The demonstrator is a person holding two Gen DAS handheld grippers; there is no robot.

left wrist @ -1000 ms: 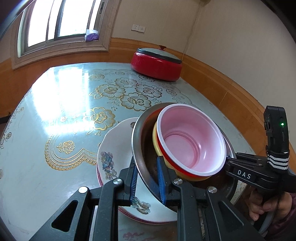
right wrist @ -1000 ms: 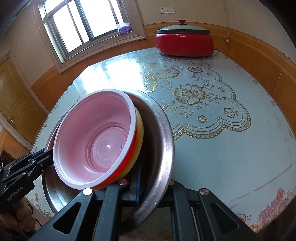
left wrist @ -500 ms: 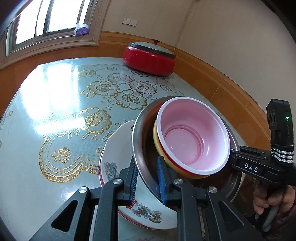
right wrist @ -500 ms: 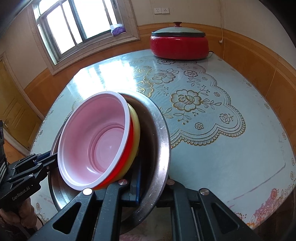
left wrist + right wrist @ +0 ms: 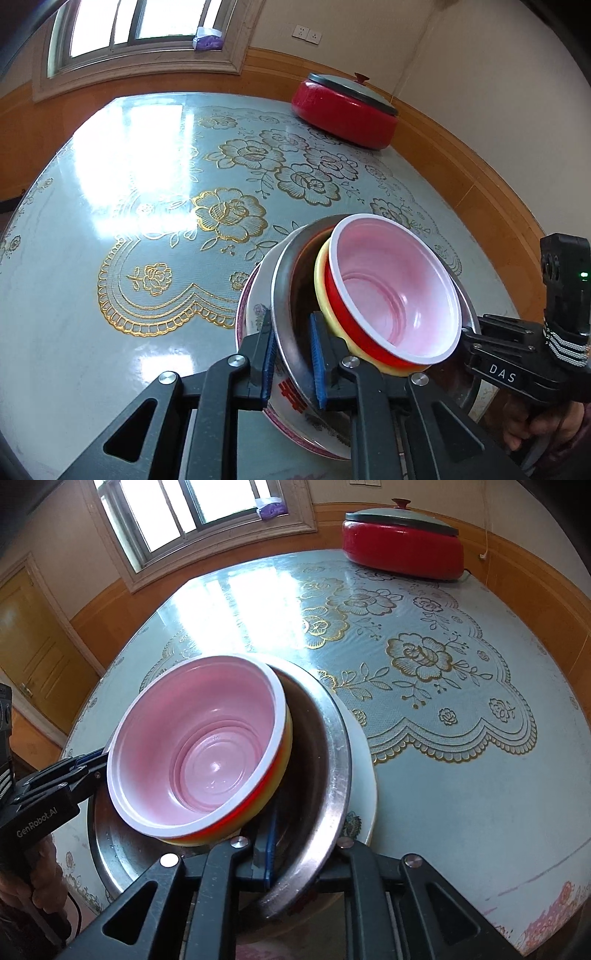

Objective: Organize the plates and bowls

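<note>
Left wrist view: the left gripper [image 5: 291, 358] is seen at lower centre, its blue pads clamped on the near rim of the steel bowl [image 5: 291, 291]. Nested inside that bowl are a yellow bowl [image 5: 320, 280], a red bowl [image 5: 334, 295] and, innermost, a pink bowl [image 5: 391, 280]. The stack is tilted toward the lower right of the frame and is held just over the floral plate [image 5: 255, 314], which lies on the table [image 5: 92, 266]; whether steel and plate already touch cannot be told.

In the right wrist view the right gripper [image 5: 295, 864] is clamped on the opposite rim of the same steel bowl [image 5: 332, 760], at lower centre, one pad inside the wall and the other hidden behind it. Its jaws have just been easing apart slightly, though the rim is gripped between them.

The coming move is judged to turn on one relation: the plate lies directly beneath the stack, between the two grips, so the stack needs only to be levelled and lowered. Neither hand is clearly nearer. A red lidded pot [image 5: 402, 550] stands well apart at the upper right.
</note>
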